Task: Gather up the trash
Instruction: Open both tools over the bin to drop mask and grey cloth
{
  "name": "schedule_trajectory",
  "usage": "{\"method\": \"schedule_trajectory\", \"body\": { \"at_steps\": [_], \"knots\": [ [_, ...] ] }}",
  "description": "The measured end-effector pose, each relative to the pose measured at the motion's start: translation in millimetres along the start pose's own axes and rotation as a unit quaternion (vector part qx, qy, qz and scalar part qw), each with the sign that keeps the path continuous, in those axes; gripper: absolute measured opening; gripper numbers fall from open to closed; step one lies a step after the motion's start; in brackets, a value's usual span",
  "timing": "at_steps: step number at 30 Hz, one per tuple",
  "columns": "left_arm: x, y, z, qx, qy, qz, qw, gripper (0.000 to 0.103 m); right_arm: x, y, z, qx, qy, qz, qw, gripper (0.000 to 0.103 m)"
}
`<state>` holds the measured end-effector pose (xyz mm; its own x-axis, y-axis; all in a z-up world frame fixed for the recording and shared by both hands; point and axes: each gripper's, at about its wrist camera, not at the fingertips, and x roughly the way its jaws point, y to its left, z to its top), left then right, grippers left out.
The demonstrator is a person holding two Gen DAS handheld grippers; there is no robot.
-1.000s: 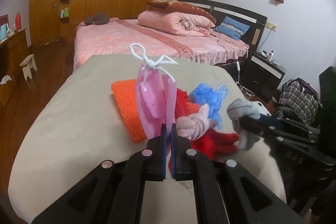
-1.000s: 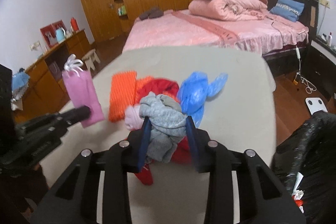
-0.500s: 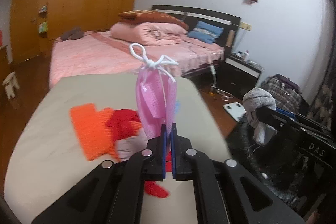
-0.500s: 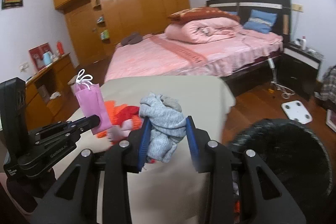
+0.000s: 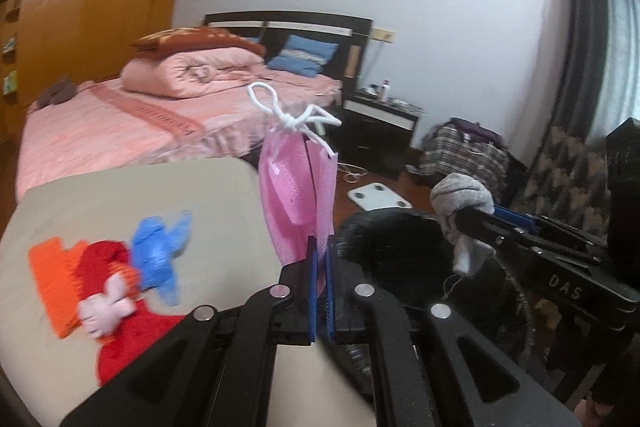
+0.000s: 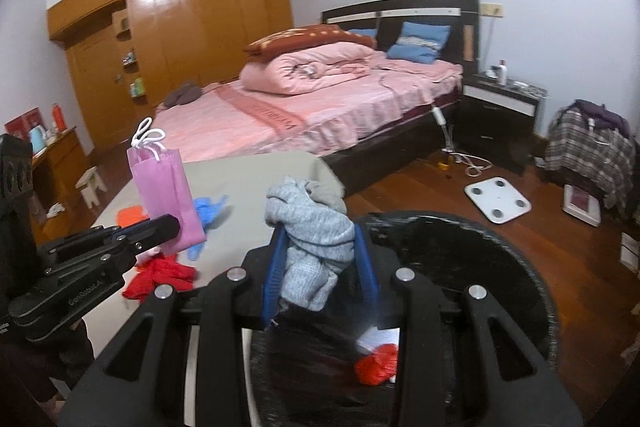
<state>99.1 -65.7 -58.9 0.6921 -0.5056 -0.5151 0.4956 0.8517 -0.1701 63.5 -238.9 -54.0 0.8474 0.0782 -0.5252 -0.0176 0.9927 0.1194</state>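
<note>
My left gripper (image 5: 319,247) is shut on a small pink bag (image 5: 297,187) with a white string handle, held upright at the beige table's right edge. In the right wrist view the same pink bag (image 6: 164,199) stands at the left. My right gripper (image 6: 320,239) is shut on a crumpled grey cloth (image 6: 312,227), carried over the near rim of a black-lined trash bin (image 6: 500,267). The grey cloth (image 5: 460,195) also shows at the right of the left wrist view. On the beige table (image 5: 120,203) lie an orange cloth (image 5: 48,267), red cloth (image 5: 132,339), pink cloth (image 5: 106,307) and blue plastic (image 5: 158,251).
The bin holds a red scrap (image 6: 378,363) and white paper (image 6: 378,337). A white scale (image 6: 497,205) lies on the wooden floor beyond it. A pink bed (image 6: 300,107), black nightstand (image 6: 500,111) and plaid bag (image 6: 588,147) stand behind.
Both grippers have swung right, away from the pile on the table, toward the black bin. The pink bag and grey cloth travelled with them, and the bin came into view.
</note>
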Motion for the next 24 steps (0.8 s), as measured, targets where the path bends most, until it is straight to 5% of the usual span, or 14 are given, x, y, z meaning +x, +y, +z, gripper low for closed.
{"method": "schedule_trajectory", "body": {
  "at_steps": [14, 15, 16, 18, 22, 24],
  "knots": [
    [50, -58, 9, 0.035, 0.021, -0.080, 0.9960, 0.006, -17, -64, -12, 0.031, -0.005, -0.074, 0.997, 0.036],
    [52, -61, 9, 0.037, 0.022, -0.085, 0.9954, 0.016, -18, -66, -12, 0.032, -0.005, -0.080, 0.996, 0.037],
    [54, -63, 9, 0.039, 0.024, -0.090, 0.9949, 0.038, -19, -70, -13, 0.035, -0.005, -0.086, 0.996, 0.043],
    [57, -67, 7, 0.039, 0.022, -0.095, 0.9945, 0.060, -21, -75, -14, 0.040, -0.009, -0.097, 0.994, 0.055],
    [56, -64, 6, 0.039, 0.022, -0.085, 0.9953, 0.072, -28, -78, -15, 0.048, -0.023, -0.114, 0.992, 0.087],
    [51, -58, 4, 0.038, 0.017, -0.071, 0.9966, 0.079, -31, -76, -15, 0.048, -0.033, -0.119, 0.991, 0.092]
  ]
}}
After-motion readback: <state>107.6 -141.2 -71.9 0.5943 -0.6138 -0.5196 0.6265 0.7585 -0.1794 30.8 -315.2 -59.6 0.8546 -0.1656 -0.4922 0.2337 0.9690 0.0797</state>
